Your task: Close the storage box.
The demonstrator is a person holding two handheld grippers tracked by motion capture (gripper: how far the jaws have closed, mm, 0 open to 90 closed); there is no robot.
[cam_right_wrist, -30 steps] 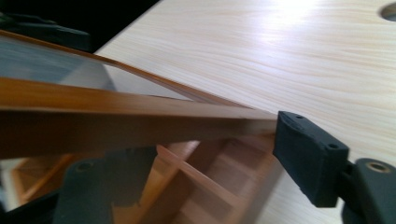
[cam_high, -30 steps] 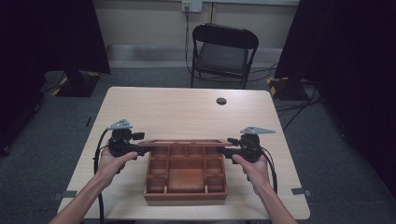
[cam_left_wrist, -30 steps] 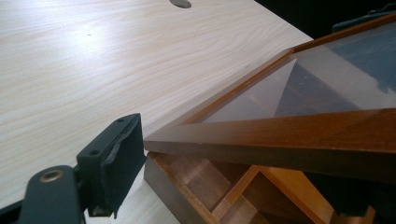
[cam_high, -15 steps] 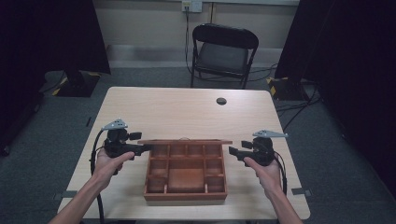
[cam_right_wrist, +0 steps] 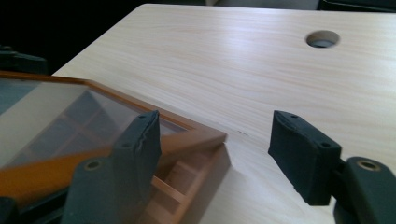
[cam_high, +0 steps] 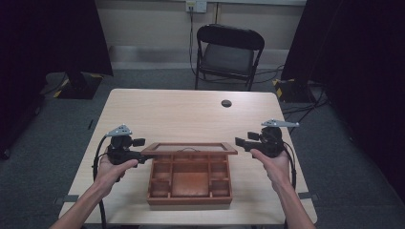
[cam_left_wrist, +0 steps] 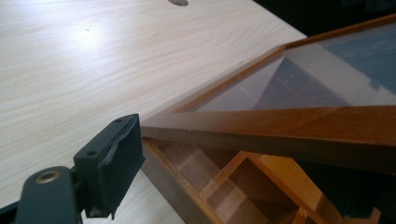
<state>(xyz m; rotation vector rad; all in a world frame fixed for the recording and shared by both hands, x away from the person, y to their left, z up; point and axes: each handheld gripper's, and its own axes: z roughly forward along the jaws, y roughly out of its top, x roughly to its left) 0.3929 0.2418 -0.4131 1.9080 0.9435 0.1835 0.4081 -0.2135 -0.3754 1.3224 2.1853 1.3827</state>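
Wooden glass-paned lid (cam_high: 190, 149) lies crosswise, tilted above box (cam_high: 189, 183).

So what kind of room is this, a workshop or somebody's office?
Probably a recording studio or lab corner, not an office: black curtains hang on both sides, a lone folding chair faces a bare wooden table, and cables trail across grey carpet.

no readable text, no labels, no brands, no numbers or signs anywhere
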